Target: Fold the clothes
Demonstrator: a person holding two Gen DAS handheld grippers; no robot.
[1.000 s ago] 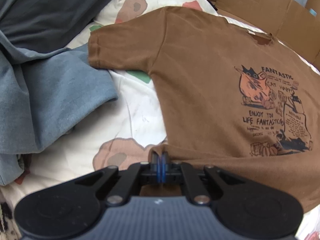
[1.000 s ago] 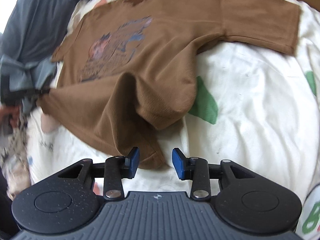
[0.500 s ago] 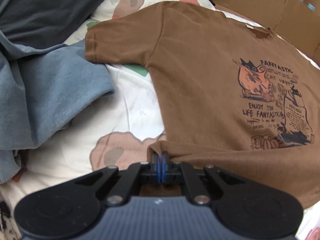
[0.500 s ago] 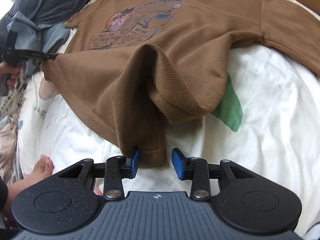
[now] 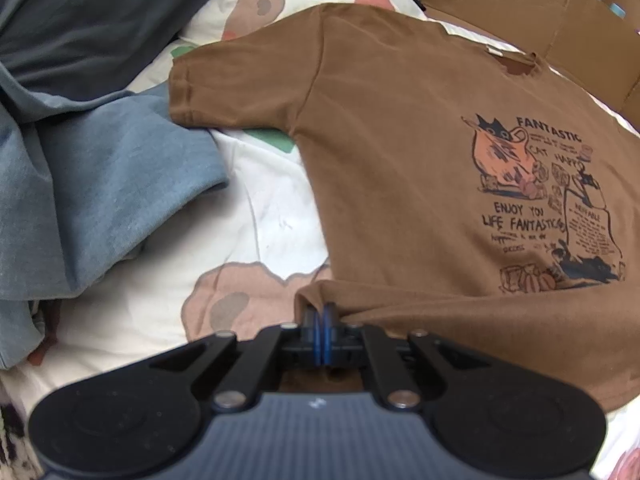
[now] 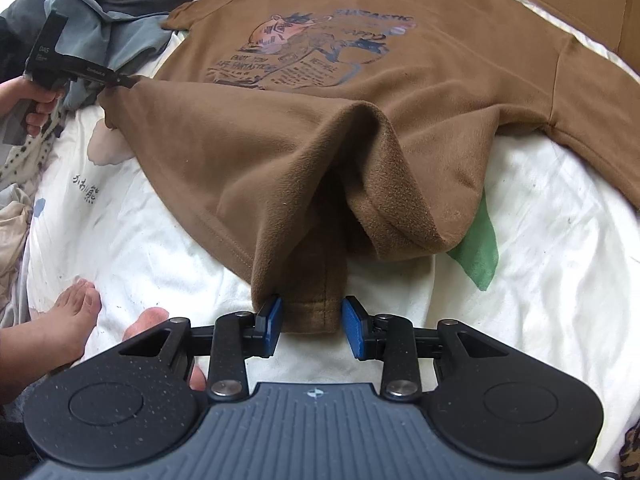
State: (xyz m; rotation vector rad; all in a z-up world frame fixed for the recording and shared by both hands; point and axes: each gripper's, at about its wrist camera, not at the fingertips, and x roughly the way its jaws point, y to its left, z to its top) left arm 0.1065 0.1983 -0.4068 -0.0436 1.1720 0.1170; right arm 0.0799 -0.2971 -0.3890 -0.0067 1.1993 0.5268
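A brown T-shirt [image 5: 400,152] with a cartoon print lies face up on a white patterned bedsheet [image 5: 256,216]. My left gripper [image 5: 320,316] is shut on the shirt's bottom-left hem corner; it also shows in the right wrist view [image 6: 124,79], holding that corner lifted. My right gripper [image 6: 312,316] is open, its blue pads on either side of the bunched bottom-right hem of the T-shirt [image 6: 312,184]. The hem fabric hangs between the pads without being pinched.
A pile of grey-blue clothes [image 5: 80,152] lies left of the shirt. Cardboard [image 5: 520,12] stands behind the collar. The person's bare feet [image 6: 68,320] rest on the bedsheet [image 6: 540,260] near my right gripper. A green patch [image 6: 476,256] is printed on the sheet.
My right gripper has moved in on the bunched hem, which now sits between its open pads. My left gripper has kept its hold on the corner and barely moved.
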